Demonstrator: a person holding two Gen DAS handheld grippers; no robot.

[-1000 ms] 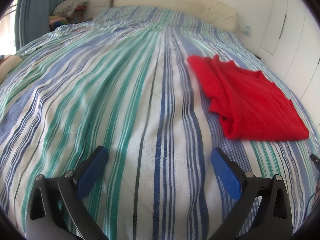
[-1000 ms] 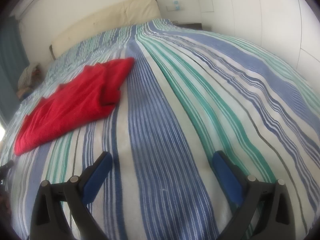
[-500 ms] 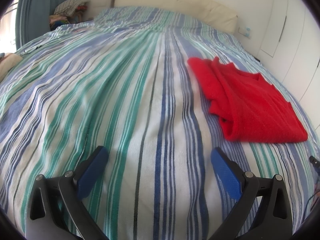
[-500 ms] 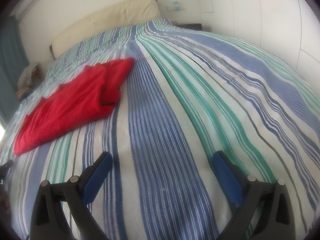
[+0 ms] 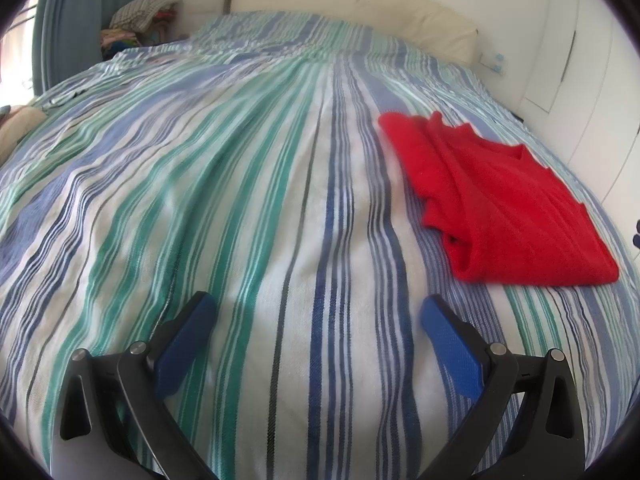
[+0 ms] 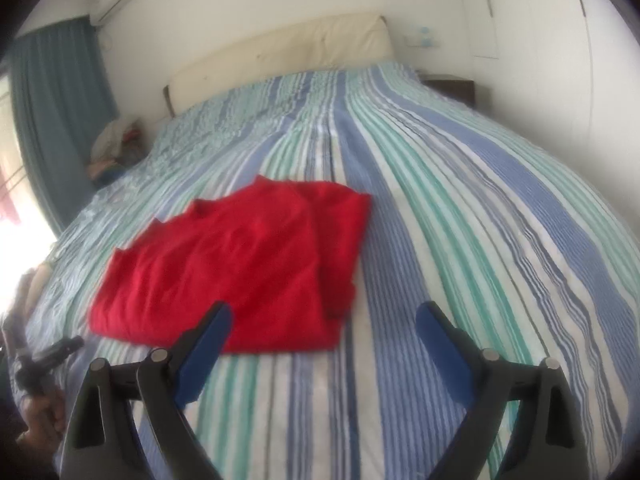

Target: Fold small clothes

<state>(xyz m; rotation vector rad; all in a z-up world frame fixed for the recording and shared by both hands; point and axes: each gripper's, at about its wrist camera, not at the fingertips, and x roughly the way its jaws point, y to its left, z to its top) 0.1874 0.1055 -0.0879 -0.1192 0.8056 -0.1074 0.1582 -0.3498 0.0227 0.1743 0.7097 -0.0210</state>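
Red garment [image 6: 240, 268] is lying part-folded on the striped bedspread [image 5: 240, 200], and I'd say we're sitting between folds. Right gripper [image 6: 324, 320] is hovering just short of its near edge, jaws spread wide, holding nothing. Left gripper [image 5: 316, 316] is gaping too, empty, off beside it. Next up: pinching an edge

One red garment [image 5: 500, 204] lies folded on one striped bed [image 5: 240, 184], ahead and to the right of the left gripper [image 5: 316, 340], ahead-left of the right gripper [image 6: 322, 344]. Two grippers, two blue pads [image 5: 184, 344] each. One cream headboard [image 5: 360, 12], one clothes heap [image 5: 140, 16], one curtain [image 6: 56, 120].
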